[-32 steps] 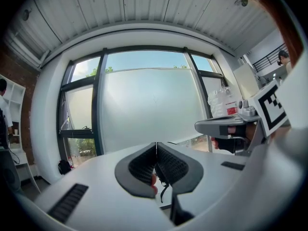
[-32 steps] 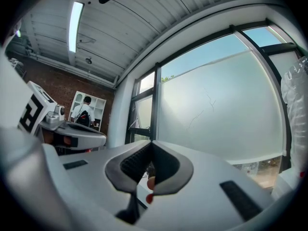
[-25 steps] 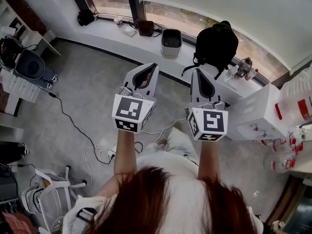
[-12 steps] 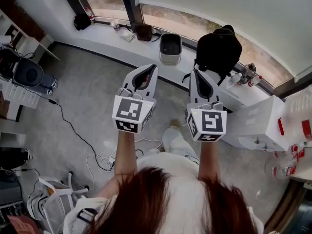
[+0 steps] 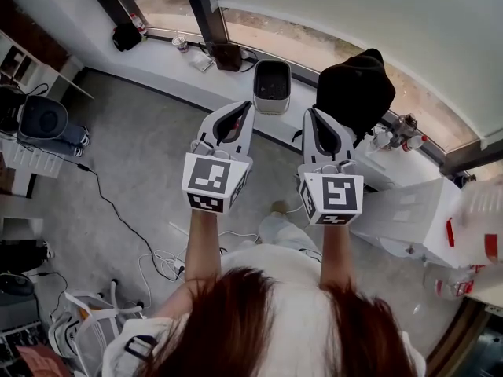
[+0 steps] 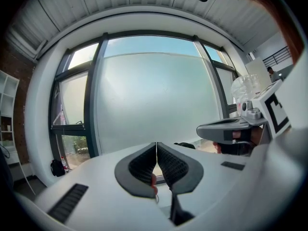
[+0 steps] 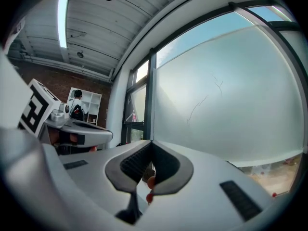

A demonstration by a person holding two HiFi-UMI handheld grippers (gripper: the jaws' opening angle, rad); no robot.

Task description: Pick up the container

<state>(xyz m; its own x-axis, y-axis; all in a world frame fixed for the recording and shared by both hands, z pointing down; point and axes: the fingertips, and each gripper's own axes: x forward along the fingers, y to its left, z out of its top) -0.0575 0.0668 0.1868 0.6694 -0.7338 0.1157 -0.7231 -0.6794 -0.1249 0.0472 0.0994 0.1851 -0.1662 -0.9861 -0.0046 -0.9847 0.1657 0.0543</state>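
Observation:
Both grippers are held up in front of me at chest height, side by side, with nothing in either. My left gripper (image 5: 236, 115) is shut, its black pads (image 6: 144, 165) meeting along a thin seam in the left gripper view. My right gripper (image 5: 317, 120) is shut too, pads (image 7: 137, 161) together. A small grey open-topped container (image 5: 272, 85) stands on the white window ledge (image 5: 165, 49), just beyond and between the two gripper tips. Both gripper views look up at the frosted window and ceiling; the container does not show there.
A black backpack (image 5: 357, 85) sits on the ledge right of the grey container, with small bottles (image 5: 401, 128) beside it. A white box-like unit (image 5: 409, 210) and clear plastic tubs (image 5: 481, 218) stand at the right. Cables (image 5: 118, 203) trail over the grey floor; a chair (image 5: 43, 120) is far left.
The head view has drifted, so the ledge, grey container and backpack sit slightly differently in frame. Both grippers stay shut and keep their places in front of me.

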